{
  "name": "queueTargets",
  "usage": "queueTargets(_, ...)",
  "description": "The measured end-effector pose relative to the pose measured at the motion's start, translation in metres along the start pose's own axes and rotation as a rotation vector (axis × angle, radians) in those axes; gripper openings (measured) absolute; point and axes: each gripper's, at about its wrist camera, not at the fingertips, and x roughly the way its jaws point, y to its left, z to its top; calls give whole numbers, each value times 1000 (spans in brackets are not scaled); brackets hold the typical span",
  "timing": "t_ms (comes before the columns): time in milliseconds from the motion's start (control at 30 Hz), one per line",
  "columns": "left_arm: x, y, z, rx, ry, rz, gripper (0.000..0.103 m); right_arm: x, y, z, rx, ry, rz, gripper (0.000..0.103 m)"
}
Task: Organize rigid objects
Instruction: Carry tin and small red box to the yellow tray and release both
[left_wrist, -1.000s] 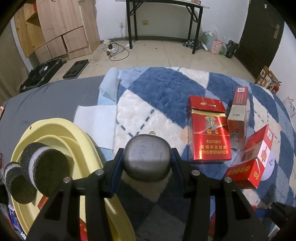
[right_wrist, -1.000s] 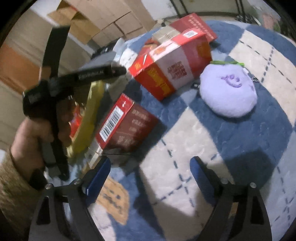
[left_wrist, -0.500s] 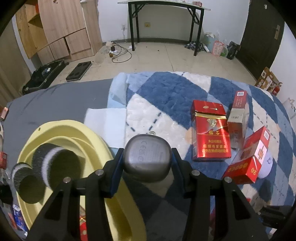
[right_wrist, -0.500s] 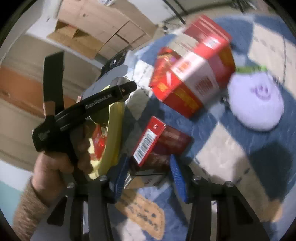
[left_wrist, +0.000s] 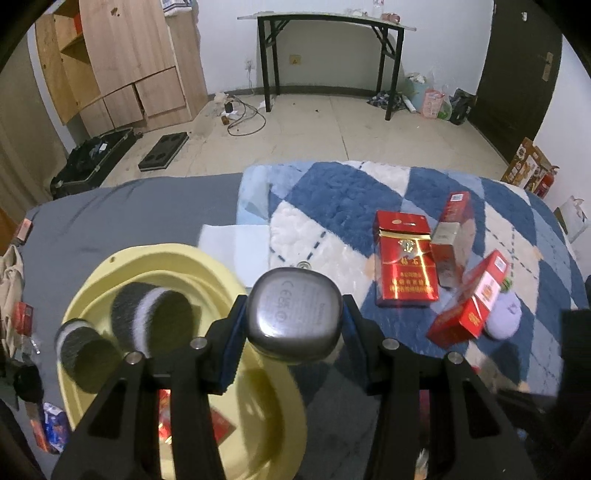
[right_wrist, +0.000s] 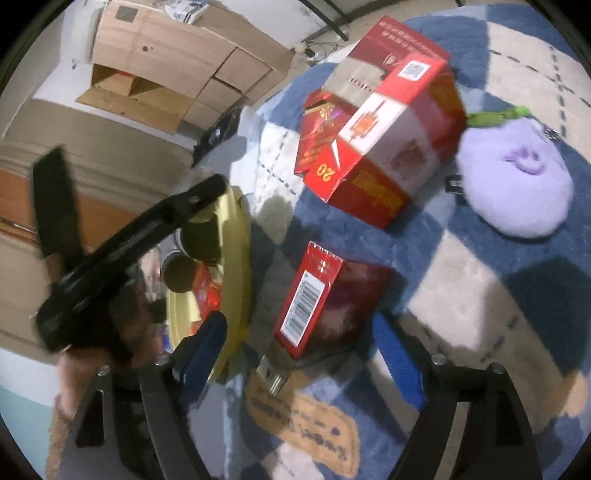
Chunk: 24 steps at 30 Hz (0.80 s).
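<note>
My left gripper (left_wrist: 293, 323) is shut on a grey rounded case (left_wrist: 293, 314), held above the right rim of the yellow basin (left_wrist: 110, 273). The basin holds two black-and-white rolls (left_wrist: 151, 314) and red packets. Red cigarette packs lie on the blue-and-white blanket: a flat one (left_wrist: 404, 269), an upright one (left_wrist: 452, 240), and a tilted one (left_wrist: 472, 302). My right gripper (right_wrist: 299, 354) is open, its fingers either side of a small red pack (right_wrist: 325, 299) without touching it. A large red carton (right_wrist: 388, 147) lies beyond. The left gripper's handle (right_wrist: 129, 251) shows at left.
A purple plush toy (right_wrist: 517, 184) lies right of the carton, also in the left wrist view (left_wrist: 504, 317). A white cloth (left_wrist: 236, 243) lies beyond the basin. Grey sheet (left_wrist: 110, 214) covers the left of the bed. Floor, cabinet and a black table lie beyond.
My left gripper has moved left and back with the case, more over the basin. My right gripper closed around the small red pack half a second ago and has opened wide again.
</note>
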Motion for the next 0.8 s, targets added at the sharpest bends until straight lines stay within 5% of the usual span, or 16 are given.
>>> queueTargets(33,-6,4,-2,-5,-7,1,50,7,2,2,-12,11,-17,51)
queueTargets(233,-51,53,-23,-115,-32,18,50,1,11,1,-83,-20,-14,27)
queueTargets(467,-91,121,-68,-299,-61,48,50,-18,18,0,-124,-67,11,22)
queueTargets(600,-90,141,-85,-324,-46,81,50,-31,16,-5,-132,-77,33,22)
queueTargets(800,-63,158,-97,-349,-2,25,50,-47,59,-6,-267,-97,45,22)
